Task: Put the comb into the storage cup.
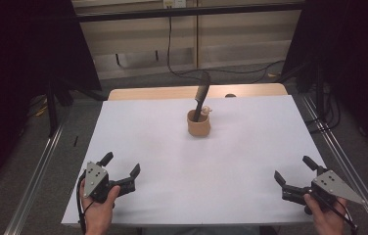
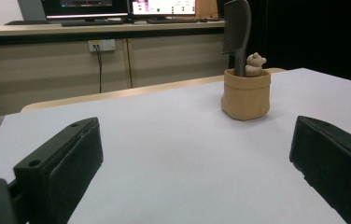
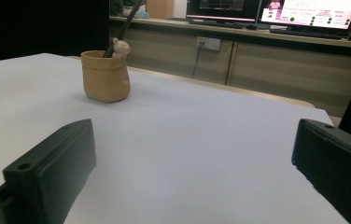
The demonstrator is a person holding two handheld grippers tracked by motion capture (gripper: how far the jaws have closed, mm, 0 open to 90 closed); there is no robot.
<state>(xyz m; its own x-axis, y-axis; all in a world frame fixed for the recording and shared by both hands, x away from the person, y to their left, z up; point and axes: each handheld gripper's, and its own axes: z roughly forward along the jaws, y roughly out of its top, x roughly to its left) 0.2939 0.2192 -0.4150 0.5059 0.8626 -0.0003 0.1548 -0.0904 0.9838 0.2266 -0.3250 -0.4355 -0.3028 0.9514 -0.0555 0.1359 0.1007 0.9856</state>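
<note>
Both hand-held grippers, left (image 1: 122, 165) and right (image 1: 293, 167), are held wide open and empty. The comb (image 1: 202, 95) stands in the tan pot (image 1: 198, 123) mid-counter (image 1: 250, 147); the handle should be approached squarely.

We see a white worktop (image 1: 182, 166). Far behind it, lit screens (image 3: 276, 10) sit on a long shelf (image 2: 94, 29).

Left gripper (image 1: 122, 165) and right gripper (image 1: 293, 169) — each hand-held, fingers spread wide, gripping nothing.
</note>
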